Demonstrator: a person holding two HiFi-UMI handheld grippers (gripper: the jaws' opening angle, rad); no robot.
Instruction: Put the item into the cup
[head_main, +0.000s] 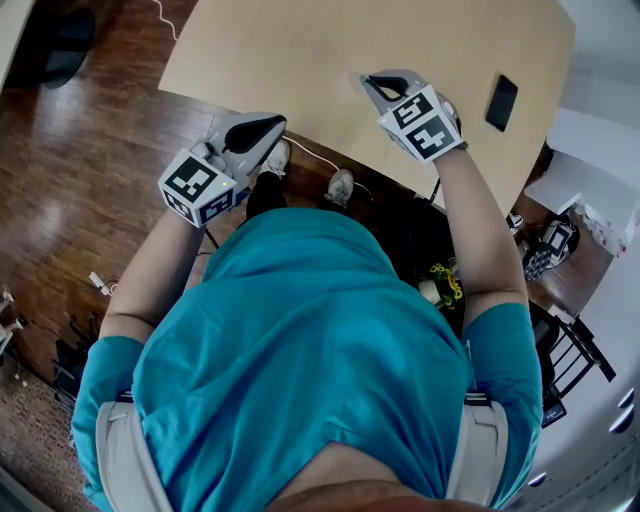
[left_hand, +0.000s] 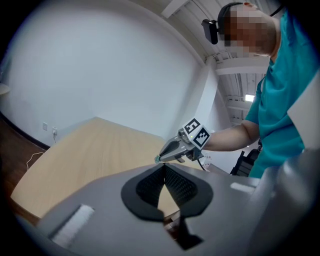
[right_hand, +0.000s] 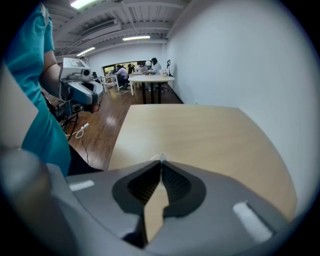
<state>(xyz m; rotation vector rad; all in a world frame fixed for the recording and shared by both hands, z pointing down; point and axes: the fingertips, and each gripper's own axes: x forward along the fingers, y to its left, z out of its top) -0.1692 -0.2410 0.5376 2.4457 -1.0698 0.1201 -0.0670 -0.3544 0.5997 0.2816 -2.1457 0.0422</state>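
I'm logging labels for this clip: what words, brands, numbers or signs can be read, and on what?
None can be read.
The left claw and right claw carry only black-and-white square markers, no letters.
The dark phone on the table shows no print.

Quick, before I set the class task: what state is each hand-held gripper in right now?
Left hand-held gripper: closed, nothing between the jaws.
Right hand-held gripper: closed, nothing clearly held.

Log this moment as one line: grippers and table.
left gripper: shut, empty, at table edge | right gripper: shut, empty, over table | phone on table | cup: not in view
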